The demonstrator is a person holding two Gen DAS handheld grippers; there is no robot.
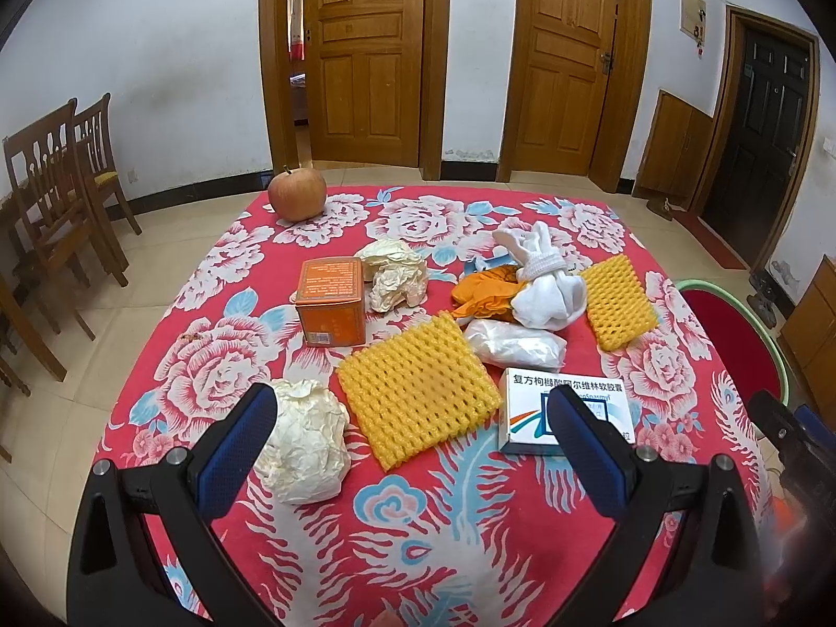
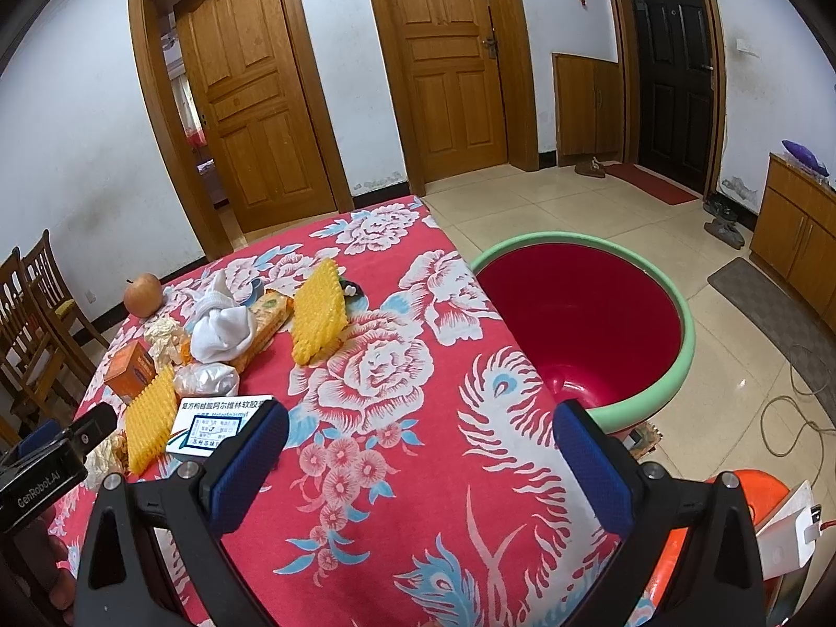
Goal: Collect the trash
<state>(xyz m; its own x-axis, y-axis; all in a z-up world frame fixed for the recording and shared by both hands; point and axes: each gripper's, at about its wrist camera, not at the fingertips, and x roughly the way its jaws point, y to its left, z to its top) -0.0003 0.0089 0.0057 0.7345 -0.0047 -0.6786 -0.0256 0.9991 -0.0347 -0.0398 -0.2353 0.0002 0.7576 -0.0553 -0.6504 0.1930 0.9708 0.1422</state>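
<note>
We judge the first pick is at hand: both the left tool (image 1: pixel 413 439) and the right tool (image 2: pixel 420 449) hang spread and empty above the surface (image 2: pixel 397 397), so we should drop the left one over the crumpled paper ball (image 1: pixel 305 444) beside its left finger, pinch it at its middle, and carry it to the red basin (image 2: pixel 580 318) just past the surface's right edge; the foam net (image 1: pixel 415 386) and medicine box (image 1: pixel 567 413) lie close by. The basin's near rim hides behind the right tool's finger; what lies under the white cloth bundle (image 1: pixel 543 287) we cannot make out.
</note>
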